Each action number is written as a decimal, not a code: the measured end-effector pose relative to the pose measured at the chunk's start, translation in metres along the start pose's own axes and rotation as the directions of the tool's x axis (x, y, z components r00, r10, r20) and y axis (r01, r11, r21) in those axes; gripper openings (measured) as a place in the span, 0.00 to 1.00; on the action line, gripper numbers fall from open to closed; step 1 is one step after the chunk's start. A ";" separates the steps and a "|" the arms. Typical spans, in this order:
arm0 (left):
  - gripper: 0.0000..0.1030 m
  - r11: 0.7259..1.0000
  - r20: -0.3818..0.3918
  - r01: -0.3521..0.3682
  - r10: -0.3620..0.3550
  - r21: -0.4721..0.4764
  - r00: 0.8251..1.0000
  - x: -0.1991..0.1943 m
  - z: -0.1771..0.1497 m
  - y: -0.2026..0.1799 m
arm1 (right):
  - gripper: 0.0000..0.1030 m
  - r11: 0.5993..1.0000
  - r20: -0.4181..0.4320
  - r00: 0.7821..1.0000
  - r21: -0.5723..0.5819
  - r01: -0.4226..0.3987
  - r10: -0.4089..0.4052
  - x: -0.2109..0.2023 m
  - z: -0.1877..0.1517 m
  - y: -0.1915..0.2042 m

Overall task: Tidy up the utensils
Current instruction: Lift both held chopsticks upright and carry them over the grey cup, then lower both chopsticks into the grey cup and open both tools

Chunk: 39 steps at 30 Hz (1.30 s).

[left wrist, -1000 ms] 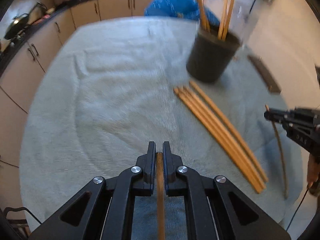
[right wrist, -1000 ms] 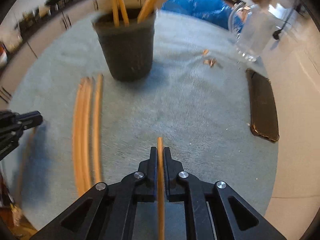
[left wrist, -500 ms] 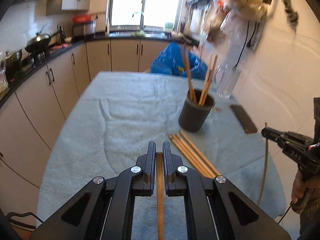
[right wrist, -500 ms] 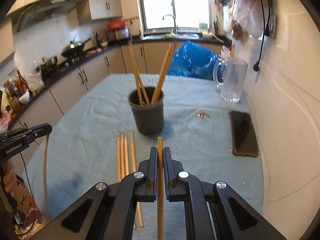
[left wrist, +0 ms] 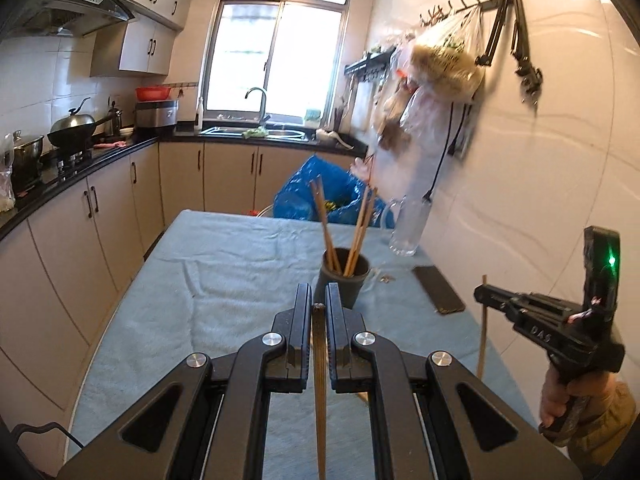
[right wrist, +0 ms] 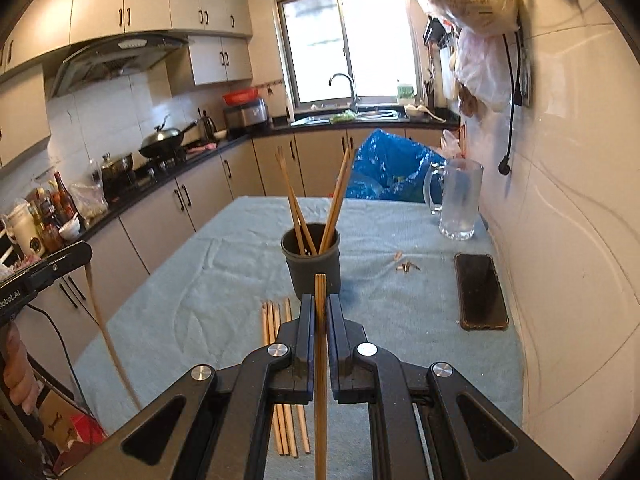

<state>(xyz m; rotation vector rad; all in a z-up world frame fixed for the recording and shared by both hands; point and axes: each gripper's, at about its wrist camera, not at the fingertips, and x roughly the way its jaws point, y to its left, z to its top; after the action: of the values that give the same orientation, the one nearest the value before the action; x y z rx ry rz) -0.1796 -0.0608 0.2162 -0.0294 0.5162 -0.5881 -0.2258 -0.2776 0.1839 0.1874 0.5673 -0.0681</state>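
A dark cup (left wrist: 343,280) (right wrist: 311,262) stands on the cloth-covered table with several wooden chopsticks (right wrist: 298,208) upright in it. My left gripper (left wrist: 318,300) is shut on one chopstick (left wrist: 319,380), held well above the table short of the cup. My right gripper (right wrist: 319,300) is shut on another chopstick (right wrist: 320,360), also raised and facing the cup. The right gripper also shows at the right of the left wrist view (left wrist: 480,292), its chopstick (left wrist: 483,328) hanging down. Several loose chopsticks (right wrist: 280,360) lie on the cloth in front of the cup.
A black phone (right wrist: 480,290) lies at the table's right side by the white wall. A glass mug (right wrist: 458,198) stands at the back right, a blue bag (right wrist: 392,170) behind the table. Small scraps (right wrist: 406,266) lie near the cup. Kitchen cabinets (left wrist: 100,224) run along the left.
Both grippers have risen and tilted up from close over the table to a high view of the kitchen. Each still holds its chopstick.
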 end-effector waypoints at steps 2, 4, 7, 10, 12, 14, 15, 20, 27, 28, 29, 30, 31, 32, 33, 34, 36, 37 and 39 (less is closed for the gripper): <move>0.06 1.000 0.011 0.005 -0.005 -0.002 1.000 0.000 0.004 -0.002 | 0.06 1.000 0.016 1.000 0.007 0.001 -0.001 -0.001 0.002 0.000; 0.06 1.000 0.017 0.005 -0.004 -0.007 1.000 0.003 0.007 -0.004 | 0.06 1.000 0.035 0.999 0.021 0.004 -0.005 0.000 0.005 -0.002; 0.06 1.000 0.023 0.002 -0.001 -0.014 1.000 0.009 0.014 -0.003 | 0.06 0.999 0.057 0.998 0.047 -0.001 -0.002 0.001 0.011 -0.006; 0.06 1.000 0.037 0.003 -0.002 -0.021 0.999 0.012 0.023 -0.001 | 0.06 0.998 0.080 0.997 0.067 -0.008 0.003 0.005 0.021 -0.010; 0.06 1.000 0.052 0.008 -0.007 -0.023 0.999 0.013 0.029 -0.001 | 0.06 0.997 0.090 0.996 0.077 -0.013 0.006 0.008 0.026 -0.012; 0.06 1.000 0.064 0.011 -0.009 -0.025 0.998 0.014 0.034 0.000 | 0.06 0.996 0.097 0.995 0.084 -0.018 0.010 0.012 0.032 -0.014; 0.06 1.000 0.068 0.014 -0.012 -0.028 0.998 0.015 0.037 0.000 | 0.06 0.996 0.101 0.995 0.086 -0.021 0.012 0.013 0.034 -0.014; 0.06 0.999 0.081 0.035 -0.032 -0.038 0.996 0.023 0.059 0.005 | 0.06 0.993 0.139 0.990 0.110 -0.031 0.015 0.024 0.054 -0.019; 0.06 1.000 0.134 0.028 -0.027 -0.011 0.991 0.042 0.101 0.000 | 0.06 0.978 0.245 0.969 0.191 -0.085 0.036 0.045 0.103 -0.028; 0.06 1.000 0.147 0.028 -0.026 -0.008 0.989 0.046 0.110 -0.002 | 0.06 0.977 0.263 0.964 0.196 -0.087 0.033 0.047 0.110 -0.028; 0.06 1.000 0.154 0.029 -0.028 -0.007 0.988 0.050 0.116 -0.003 | 0.06 0.976 0.283 0.959 0.199 -0.085 0.026 0.050 0.116 -0.028; 0.06 0.999 0.164 0.031 -0.029 -0.008 0.986 0.055 0.124 -0.004 | 0.06 0.976 0.312 0.950 0.201 -0.078 0.011 0.055 0.125 -0.027; 0.06 0.999 0.173 0.035 -0.032 -0.013 0.984 0.059 0.133 -0.005 | 0.06 0.977 0.331 0.944 0.203 -0.073 0.002 0.058 0.132 -0.026; 0.06 0.999 0.182 0.042 -0.038 -0.020 0.983 0.066 0.142 -0.005 | 0.06 0.976 0.347 0.938 0.206 -0.071 -0.005 0.063 0.139 -0.026; 0.06 0.999 0.189 0.049 -0.043 -0.024 0.981 0.072 0.150 -0.005 | 0.06 0.975 0.361 0.933 0.210 -0.070 -0.010 0.068 0.146 -0.026; 0.06 0.998 0.194 0.049 -0.042 -0.028 0.980 0.078 0.155 -0.006 | 0.06 0.975 0.373 0.927 0.211 -0.064 -0.020 0.074 0.152 -0.026; 0.06 0.998 0.202 0.044 -0.036 -0.037 0.979 0.094 0.167 -0.008 | 0.06 0.978 0.401 0.914 0.206 -0.030 -0.056 0.085 0.159 -0.024; 0.06 0.998 0.198 0.046 -0.036 -0.043 0.980 0.105 0.171 -0.008 | 0.06 0.979 0.412 0.908 0.202 -0.009 -0.077 0.091 0.162 -0.024; 0.06 0.998 0.170 0.039 -0.029 -0.050 0.985 0.133 0.176 -0.011 | 0.06 0.979 0.419 0.902 0.200 0.024 -0.108 0.104 0.166 -0.024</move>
<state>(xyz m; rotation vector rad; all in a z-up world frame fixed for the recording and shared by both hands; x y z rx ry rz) -0.0077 -0.1617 0.3105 -0.1380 0.3667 -0.5993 -0.0536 -0.3352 0.2611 0.3302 0.1246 -0.2254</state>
